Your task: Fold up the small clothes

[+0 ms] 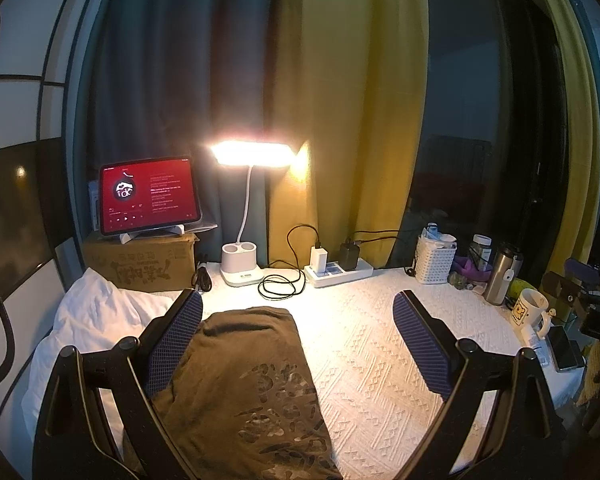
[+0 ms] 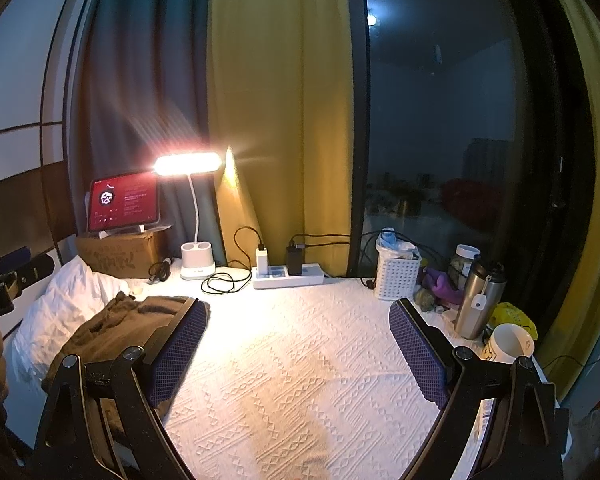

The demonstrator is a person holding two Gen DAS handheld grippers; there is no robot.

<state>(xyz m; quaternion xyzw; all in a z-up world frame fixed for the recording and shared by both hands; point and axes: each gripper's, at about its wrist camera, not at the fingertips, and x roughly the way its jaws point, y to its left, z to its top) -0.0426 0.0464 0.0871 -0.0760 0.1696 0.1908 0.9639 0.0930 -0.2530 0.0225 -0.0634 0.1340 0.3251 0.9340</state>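
Brown printed shirt point(image 1: 256, 392), folded, lying flat on white cloth point(image 1: 380, 352)

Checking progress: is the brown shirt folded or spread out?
Folded: the brown shirt lies as a compact, thick rectangle on the white cloth, sleeves tucked away, print on top.

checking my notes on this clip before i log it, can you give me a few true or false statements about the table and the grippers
1. The left gripper is open, with nothing between its fingers. True.
2. The brown shirt hangs from the right gripper. False: it lies on the white tablecloth, and the right gripper is open and holds nothing.
3. The desk lamp is switched off. False: it is lit.
4. The tablet stands on a cardboard box. True.
5. The mug sits left of the shirt. False: it is at the right edge of the table, near the steel bottle.
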